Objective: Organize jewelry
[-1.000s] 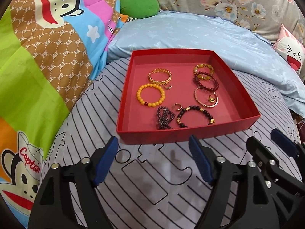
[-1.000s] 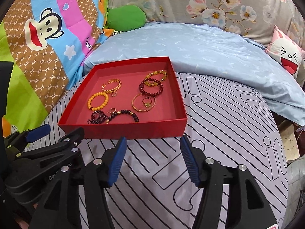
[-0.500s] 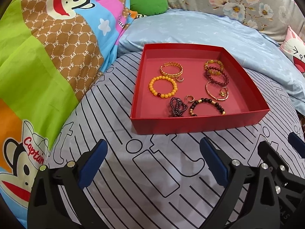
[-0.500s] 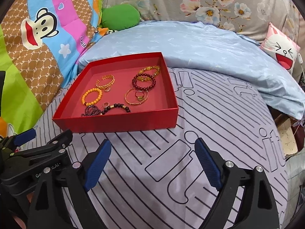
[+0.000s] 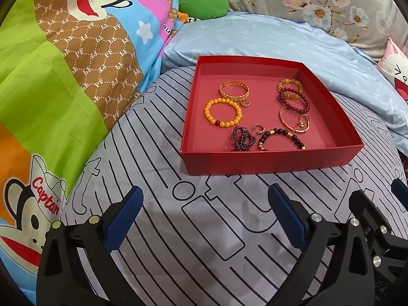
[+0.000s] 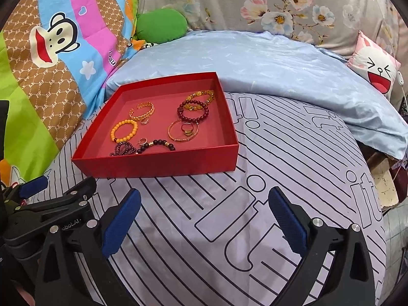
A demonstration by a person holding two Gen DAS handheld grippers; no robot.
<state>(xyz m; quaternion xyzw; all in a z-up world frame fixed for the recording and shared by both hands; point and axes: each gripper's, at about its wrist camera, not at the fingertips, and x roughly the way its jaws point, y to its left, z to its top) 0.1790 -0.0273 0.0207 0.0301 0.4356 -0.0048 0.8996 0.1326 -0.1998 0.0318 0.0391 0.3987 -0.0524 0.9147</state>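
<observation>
A shallow red box point(image 5: 270, 163) point(image 6: 158, 163) rests on a grey striped cushion. Inside lie a yellow bead bracelet point(image 5: 224, 124), a gold cuff point(image 5: 233, 97), a dark red bead bracelet point(image 5: 306, 104), a rose-gold bangle point(image 5: 283, 118), a black bead bracelet point(image 5: 283, 132) and a purple bead bundle point(image 5: 241, 141). My left gripper point(image 5: 204, 196) hangs open in front of the box, nothing between its blue pads. My right gripper point(image 6: 205, 199) is beside it, short of the box's right front corner. Its jaws are still opening and hold nothing.
The striped cushion point(image 6: 280, 178) lies on a bed. A monkey-print quilt point(image 5: 63, 76) rises on the left. Behind the box lies a pale blue duvet point(image 6: 280, 61), with a green cushion point(image 6: 160, 24) beyond. A pink face cushion point(image 6: 377, 68) and the bed's edge are on the right.
Both grippers' jaws have spread much wider apart. The box and its jewellery lie as before.
</observation>
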